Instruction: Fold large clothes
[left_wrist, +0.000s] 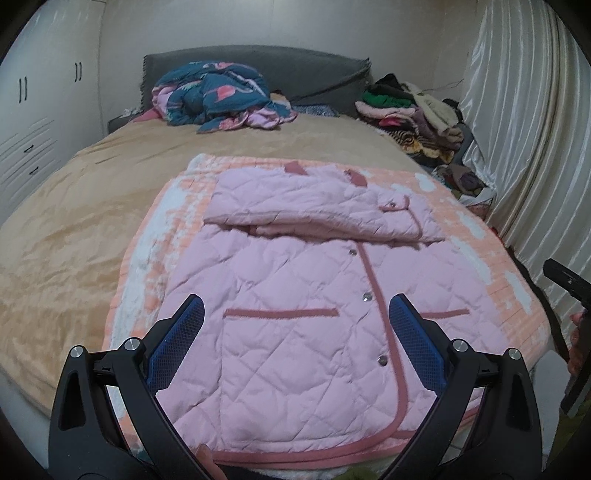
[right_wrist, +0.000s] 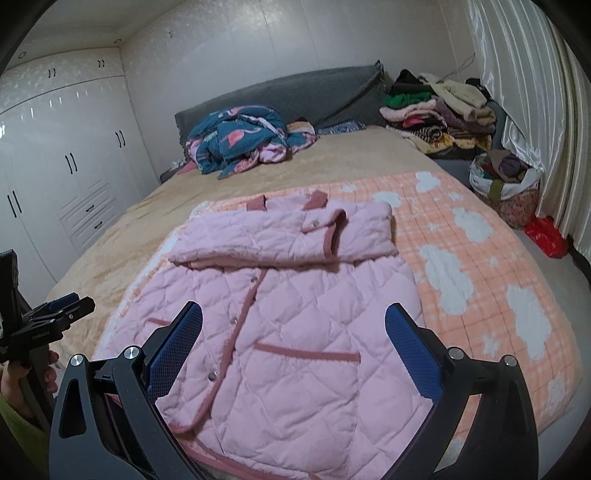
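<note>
Pink quilted jacket (left_wrist: 295, 332) lies flat beyond both grippers' spread, empty fingers (left_wrist: 184, 332), untouched.

White wardrobes (right_wrist: 55, 166) left, grey headboard (right_wrist: 295, 92), pale curtains (right_wrist: 535, 92) right.

Crumpled quilt (right_wrist: 243, 138), clothes pile (right_wrist: 439, 110), wardrobe (right_wrist: 55, 147)

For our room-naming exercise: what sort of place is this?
Most likely a home bedroom: a wide bed with a grey headboard, white wardrobes along one wall, and curtains opposite.
</note>
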